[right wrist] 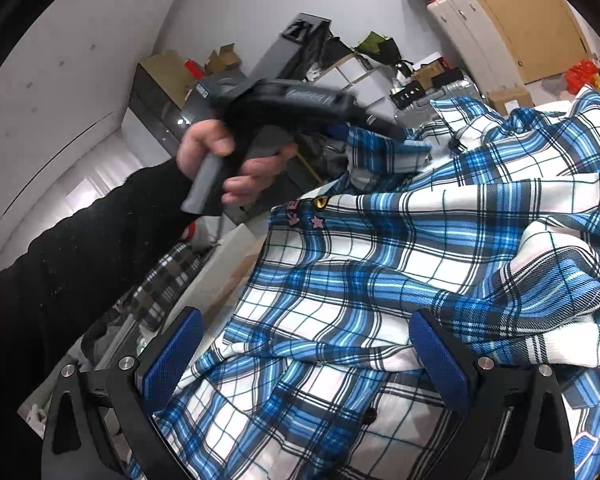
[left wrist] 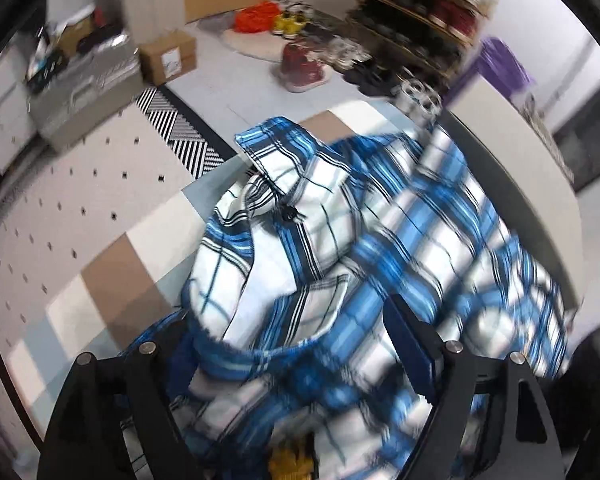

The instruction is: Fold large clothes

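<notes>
Crumpled blue-and-white plaid cotton shirt (left wrist: 340,216) lies heaped on a rounded grey-white table (left wrist: 512,152), spilling toward the table's curved edge on the far right of the left gripper (left wrist: 296,340), with bare tabletop beyond it and open pale floor past that. On that gripper's other side a beige, white and pale-blue checked mat (left wrist: 112,276) lies clear of cloth. The left gripper's jaws stand wide apart, pointing steeply down into the heap; folds of shirt bulge between its blue-padded fingers (left wrist: 408,340), but whether the pads press the fabric I cannot tell through the blur. The right gripper (right wrist: 304,360) is likewise spread wide, released, its blue textured pads (right wrist: 436,356) straddling the plaid fabric without pinching it. Ahead of it a hand (right wrist: 220,160) in a black sleeve (right wrist: 80,260) grips the other tool's grey handle above the shirt's collar end. Farther off stand a brown cardboard box (left wrist: 168,56), a shoe rack (left wrist: 416,12) and a purple bin (left wrist: 500,60).
</notes>
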The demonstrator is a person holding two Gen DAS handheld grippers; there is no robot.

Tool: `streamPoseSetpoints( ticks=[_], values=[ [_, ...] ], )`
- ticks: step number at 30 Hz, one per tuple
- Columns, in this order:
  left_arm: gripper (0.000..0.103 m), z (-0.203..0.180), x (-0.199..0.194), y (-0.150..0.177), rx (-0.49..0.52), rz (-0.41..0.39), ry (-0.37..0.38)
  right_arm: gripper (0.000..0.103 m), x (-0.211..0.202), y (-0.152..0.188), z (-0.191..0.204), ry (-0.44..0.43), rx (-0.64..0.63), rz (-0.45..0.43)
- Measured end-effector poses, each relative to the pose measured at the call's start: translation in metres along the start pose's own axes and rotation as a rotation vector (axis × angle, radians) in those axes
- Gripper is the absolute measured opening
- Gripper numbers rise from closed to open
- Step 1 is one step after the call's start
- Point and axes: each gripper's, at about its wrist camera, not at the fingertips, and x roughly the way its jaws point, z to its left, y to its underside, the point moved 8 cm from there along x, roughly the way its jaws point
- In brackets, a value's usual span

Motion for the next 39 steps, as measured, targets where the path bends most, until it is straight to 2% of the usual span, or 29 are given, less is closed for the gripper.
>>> streamPoseSetpoints(
  ticks=[4,6,9,12,13,14,15,16,17,18,20,23,26,29,32,33,36,38,39],
  values=[
    [0.081,0.010,0.016,-0.014,-0.111,-0.014,0.053,0.103,-0.002,-0.001,-0.002,-0.001,0.008,-0.010],
    [0.081,0.009,0.011,-0.026,-0.158,-0.047,0.134,0.103,-0.004,-0.002,-0.004,-0.007,0.016,-0.009],
    [0.081,-0.002,0.002,-0.043,-0.171,-0.089,0.226,0.103,-0.003,-0.003,-0.004,-0.021,0.023,-0.003],
    [0.080,-0.015,-0.001,-0.041,-0.151,-0.086,0.283,0.103,-0.002,-0.003,-0.003,-0.026,0.015,0.005],
    [0.073,-0.019,-0.004,-0.038,-0.131,-0.093,0.287,0.103,-0.003,-0.003,-0.002,-0.028,0.012,0.004],
    [0.057,-0.022,-0.007,-0.036,-0.114,-0.104,0.283,0.103,-0.003,-0.003,-0.001,-0.028,0.009,0.003],
    [0.048,-0.024,-0.009,-0.033,-0.088,-0.113,0.267,0.103,-0.003,-0.003,0.000,-0.029,0.008,-0.001],
    [0.032,-0.024,-0.009,-0.031,-0.073,-0.113,0.242,0.103,-0.005,-0.004,0.000,-0.031,0.007,-0.010],
    [0.021,-0.025,-0.009,-0.028,-0.057,-0.109,0.211,0.103,-0.007,-0.006,0.001,-0.032,0.009,-0.022],
    [0.017,-0.026,-0.007,-0.022,-0.031,-0.103,0.162,0.103,-0.012,-0.008,0.001,-0.039,0.012,-0.042],
    [0.012,-0.022,0.001,-0.015,-0.018,-0.072,0.110,0.103,-0.025,-0.014,0.002,-0.070,0.024,-0.098],
    [0.007,-0.017,0.009,-0.003,-0.025,-0.060,0.050,0.103,-0.052,-0.030,-0.003,-0.056,0.044,-0.213],
    [0.005,-0.018,0.005,0.005,-0.018,-0.085,0.031,0.103,-0.083,-0.066,-0.013,0.050,0.057,-0.287],
    [0.005,-0.022,0.005,0.014,0.016,-0.096,0.013,0.103,-0.101,-0.116,-0.015,0.199,-0.001,-0.311],
    [0.005,-0.024,0.005,0.021,0.025,-0.111,0.037,0.103,-0.083,-0.184,-0.017,0.382,-0.171,-0.231],
    [0.005,-0.024,0.005,0.023,0.026,-0.122,0.046,0.103,-0.070,-0.203,-0.021,0.416,-0.220,-0.198],
    [0.005,-0.024,0.006,0.023,0.025,-0.137,0.058,0.103,-0.010,-0.246,-0.055,0.533,-0.299,0.028],
    [0.005,-0.022,0.008,0.023,0.019,-0.144,0.071,0.103,0.027,-0.252,-0.077,0.560,-0.339,0.165],
    [0.005,-0.022,0.009,0.025,0.018,-0.148,0.073,0.103,0.050,-0.247,-0.090,0.578,-0.374,0.269]
  ],
)
